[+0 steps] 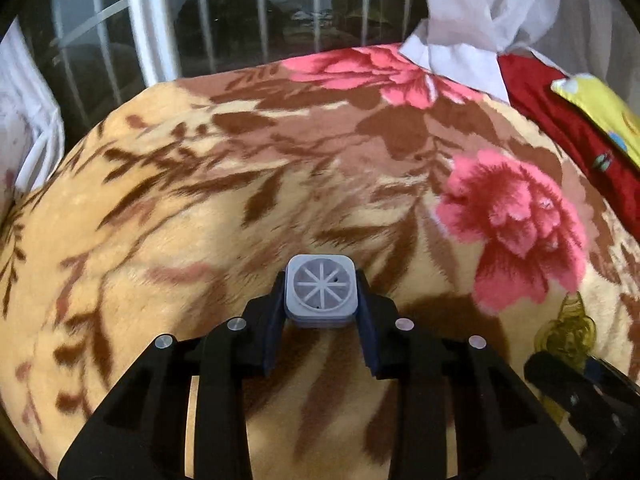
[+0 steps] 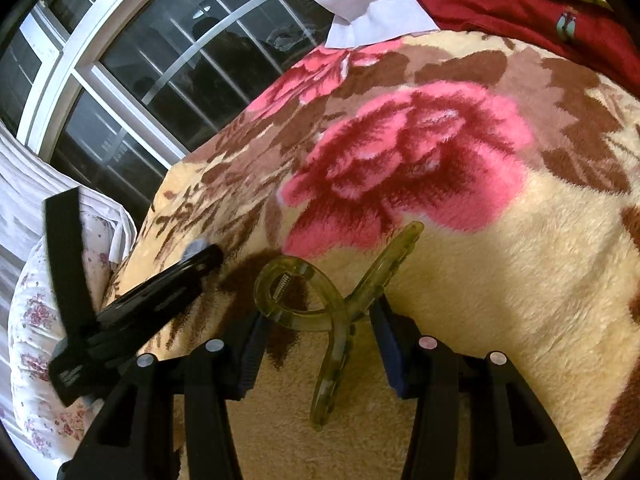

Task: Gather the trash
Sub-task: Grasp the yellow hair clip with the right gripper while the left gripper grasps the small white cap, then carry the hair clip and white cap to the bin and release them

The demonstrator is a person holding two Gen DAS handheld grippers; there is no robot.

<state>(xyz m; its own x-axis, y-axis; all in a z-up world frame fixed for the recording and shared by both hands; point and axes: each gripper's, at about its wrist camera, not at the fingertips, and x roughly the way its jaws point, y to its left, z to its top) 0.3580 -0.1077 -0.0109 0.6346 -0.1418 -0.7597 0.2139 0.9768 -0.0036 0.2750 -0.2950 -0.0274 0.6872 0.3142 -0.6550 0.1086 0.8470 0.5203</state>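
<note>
My left gripper (image 1: 320, 294) is shut on a small grey square plastic cap (image 1: 320, 286) with a spoked round face, held just above the floral blanket (image 1: 200, 200). My right gripper (image 2: 320, 320) is shut on a translucent yellow-green hair claw clip (image 2: 324, 308); the clip's loop and spring stick out to the left and its toothed arms cross between the pads. The clip and right gripper also show at the lower right of the left wrist view (image 1: 568, 328). The left gripper shows as a black bar at the left of the right wrist view (image 2: 160, 296).
A fuzzy cream blanket (image 2: 500, 280) with pink flowers covers the bed. A window with white frame and bars (image 1: 240, 20) lies beyond. A red cloth (image 1: 560, 120), a yellow pillow (image 1: 600, 108) and white curtain (image 1: 480, 8) lie far right. A floral pillow (image 2: 36, 320) sits left.
</note>
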